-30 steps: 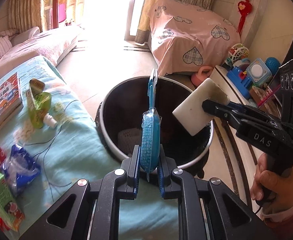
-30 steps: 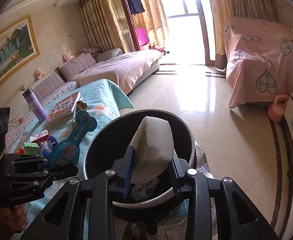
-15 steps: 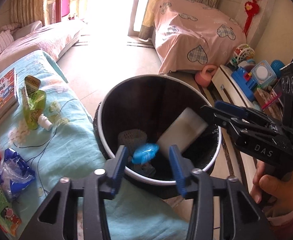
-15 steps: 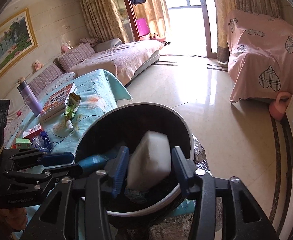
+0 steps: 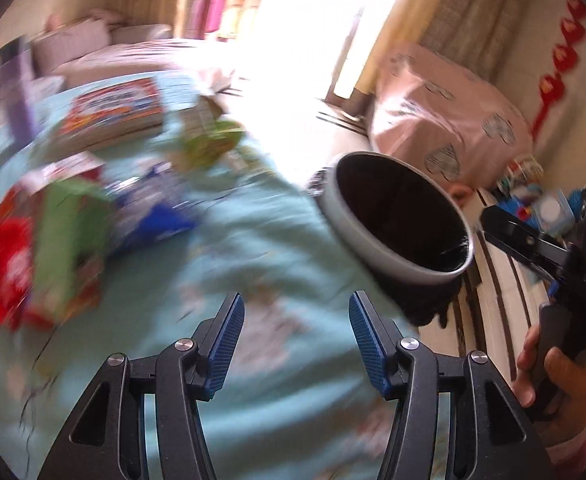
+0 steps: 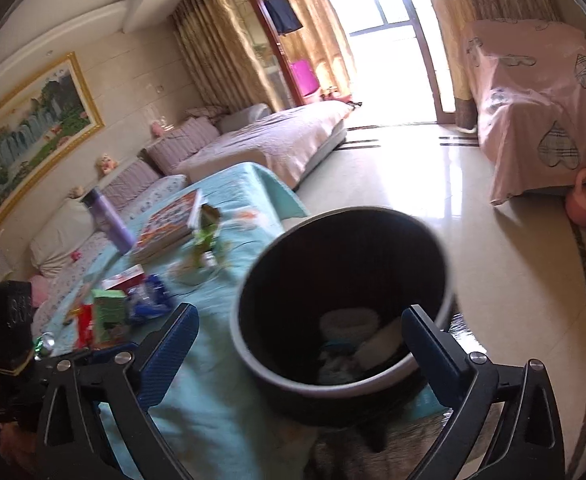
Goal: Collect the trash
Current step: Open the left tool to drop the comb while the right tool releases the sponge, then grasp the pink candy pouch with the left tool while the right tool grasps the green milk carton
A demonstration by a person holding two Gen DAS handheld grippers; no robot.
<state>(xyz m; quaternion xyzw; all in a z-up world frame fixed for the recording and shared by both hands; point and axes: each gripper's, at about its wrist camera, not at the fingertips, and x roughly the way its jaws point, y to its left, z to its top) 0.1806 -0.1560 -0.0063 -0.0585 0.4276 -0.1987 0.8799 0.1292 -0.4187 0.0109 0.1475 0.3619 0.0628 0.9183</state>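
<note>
The black trash bin (image 6: 333,389) stands at the edge of the teal-covered table (image 6: 213,400). Inside it lie a white foam block (image 6: 381,343) and a blue package (image 6: 335,346). My right gripper (image 6: 301,352) hangs over the bin's near rim, its jaws opening wide with nothing between them. My left gripper (image 5: 297,340) is over the teal cloth (image 5: 253,264), left of the bin (image 5: 373,256), jaws opening and empty. The view there is blurred by motion. A green carton (image 5: 69,240), a blue bag (image 5: 153,216) and a green pouch (image 5: 213,140) lie on the cloth ahead of it.
A picture book (image 6: 169,228) and a purple bottle (image 6: 111,220) lie farther back on the table. A sofa (image 6: 261,140) stands behind, and a pink-covered piece of furniture (image 6: 533,120) to the right. Glossy floor (image 6: 493,260) stretches beyond the bin. A hand (image 5: 553,376) holds the right gripper's handle.
Both grippers opened: the blue package and the white foam block fell into the bin. My left gripper swung away to the left over the cloth.
</note>
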